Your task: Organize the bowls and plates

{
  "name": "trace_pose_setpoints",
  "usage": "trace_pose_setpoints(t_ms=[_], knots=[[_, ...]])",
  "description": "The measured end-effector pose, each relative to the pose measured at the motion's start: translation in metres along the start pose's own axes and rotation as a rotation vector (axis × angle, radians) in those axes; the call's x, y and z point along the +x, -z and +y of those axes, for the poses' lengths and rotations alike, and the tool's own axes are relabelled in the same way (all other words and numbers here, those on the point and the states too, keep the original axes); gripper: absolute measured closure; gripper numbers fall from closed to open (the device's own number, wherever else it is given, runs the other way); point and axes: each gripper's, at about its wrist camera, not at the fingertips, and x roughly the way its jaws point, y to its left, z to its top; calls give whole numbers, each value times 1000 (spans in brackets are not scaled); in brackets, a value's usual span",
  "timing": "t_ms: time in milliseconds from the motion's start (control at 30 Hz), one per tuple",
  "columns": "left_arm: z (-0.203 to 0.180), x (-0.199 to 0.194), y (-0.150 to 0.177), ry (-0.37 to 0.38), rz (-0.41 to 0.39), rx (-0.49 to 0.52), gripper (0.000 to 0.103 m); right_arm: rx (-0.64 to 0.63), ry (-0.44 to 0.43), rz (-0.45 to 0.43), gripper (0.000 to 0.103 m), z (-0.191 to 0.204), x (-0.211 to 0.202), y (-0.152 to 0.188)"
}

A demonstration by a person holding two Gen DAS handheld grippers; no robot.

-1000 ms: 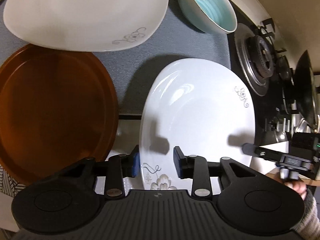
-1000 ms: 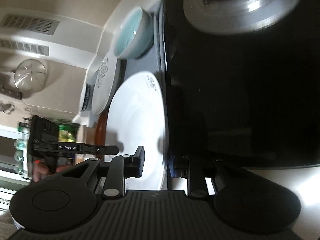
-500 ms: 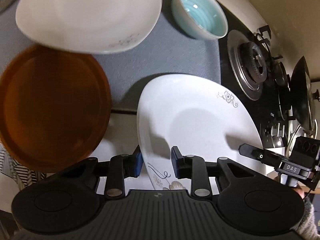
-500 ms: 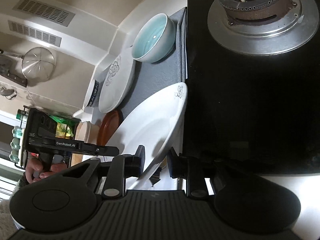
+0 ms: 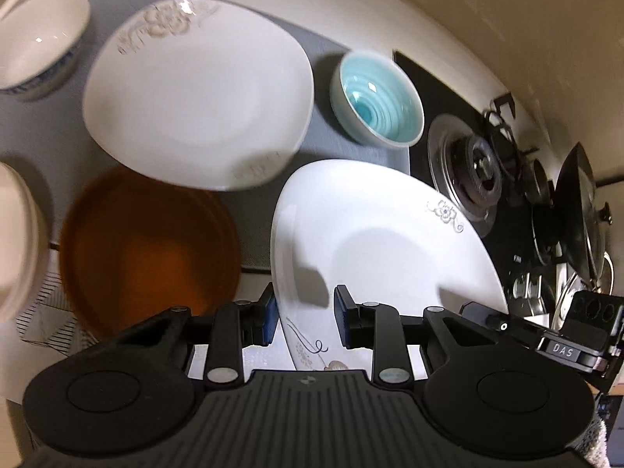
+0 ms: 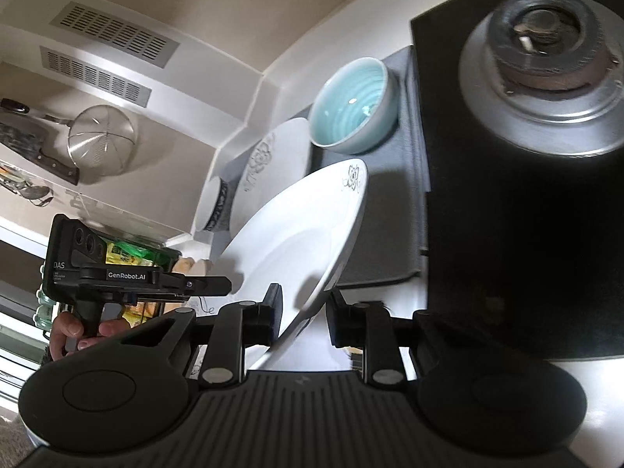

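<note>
A white flower-print plate (image 5: pixel 386 241) is held up off the counter, tilted, between both grippers. My left gripper (image 5: pixel 306 318) is shut on its near left rim. My right gripper (image 6: pixel 304 314) is shut on its opposite rim (image 6: pixel 312 234); it shows at the right of the left wrist view (image 5: pixel 546 335). A second white plate (image 5: pixel 199 93) lies on the grey mat (image 5: pixel 50 128), partly over a brown plate (image 5: pixel 148 245). A light blue bowl (image 5: pixel 376 101) stands behind the held plate, also in the right wrist view (image 6: pixel 351 107).
A blue-patterned white bowl (image 5: pixel 35 43) sits at the far left of the mat. A black gas hob (image 6: pixel 526 195) with a burner (image 5: pixel 472 167) lies to the right, with a pan (image 5: pixel 577 210) on it. A strainer (image 6: pixel 101 140) hangs on the wall.
Both grippers have lifted the white plate higher off the counter and tilted it. The view has pulled back, so more of the mat and the far-left bowl now show.
</note>
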Motion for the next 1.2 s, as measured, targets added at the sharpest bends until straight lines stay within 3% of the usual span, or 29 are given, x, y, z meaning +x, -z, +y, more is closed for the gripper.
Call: trace_pose_setpoints(t_ms=[233, 533, 800, 1000, 1200], knots=[[22, -26, -13, -64, -49, -18, 73, -29, -23, -7, 77, 29, 31, -6], [69, -38, -43, -51, -70, -48, 73, -46, 17, -12, 76, 53, 81, -21], [112, -19, -80, -54, -26, -40, 73, -65, 121, -29, 76, 66, 128, -30], [127, -3, -105, -62, 2, 19, 73, -53, 177, -59, 76, 68, 151, -33], [137, 6, -112, -70, 21, 32, 72, -24, 205, -69, 77, 66, 168, -32]])
